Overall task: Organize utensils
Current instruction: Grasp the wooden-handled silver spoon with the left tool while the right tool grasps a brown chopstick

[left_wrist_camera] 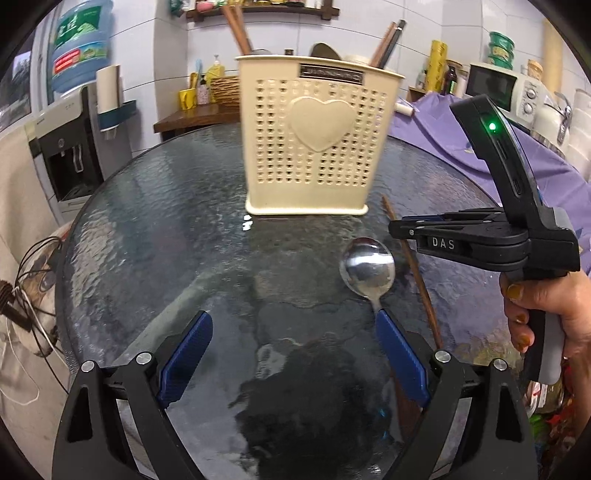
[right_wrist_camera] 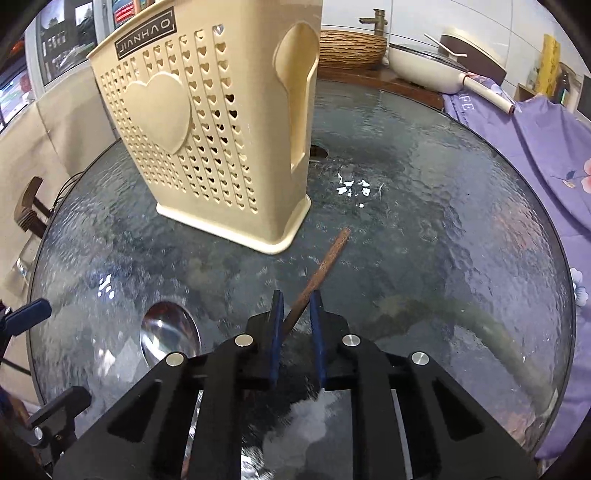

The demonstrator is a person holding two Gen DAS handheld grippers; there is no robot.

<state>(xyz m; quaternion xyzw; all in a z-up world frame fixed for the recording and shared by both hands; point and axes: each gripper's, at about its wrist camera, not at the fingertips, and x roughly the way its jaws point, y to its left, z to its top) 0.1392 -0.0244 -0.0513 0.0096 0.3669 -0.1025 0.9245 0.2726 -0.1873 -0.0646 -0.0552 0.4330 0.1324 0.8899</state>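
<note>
A cream perforated utensil holder (left_wrist_camera: 317, 136) with a heart on its front stands upright on the round glass table (left_wrist_camera: 155, 229); it also shows in the right wrist view (right_wrist_camera: 207, 129). A metal spoon (left_wrist_camera: 367, 269) lies on the glass, its handle running under my left gripper's right finger (left_wrist_camera: 400, 354). My left gripper (left_wrist_camera: 291, 328) is open and empty. A brown chopstick (right_wrist_camera: 321, 266) lies on the table and passes between the nearly closed fingers of my right gripper (right_wrist_camera: 297, 299). The spoon bowl (right_wrist_camera: 170, 332) sits left of it.
Chopsticks (left_wrist_camera: 236, 29) stand in the holder. A purple cloth (right_wrist_camera: 535, 147) covers the table's right side. A water dispenser (left_wrist_camera: 70, 147) stands at the left, a microwave (left_wrist_camera: 498, 88) at the back right, a white pan (right_wrist_camera: 428, 62) and wicker basket (right_wrist_camera: 351, 44) behind the table.
</note>
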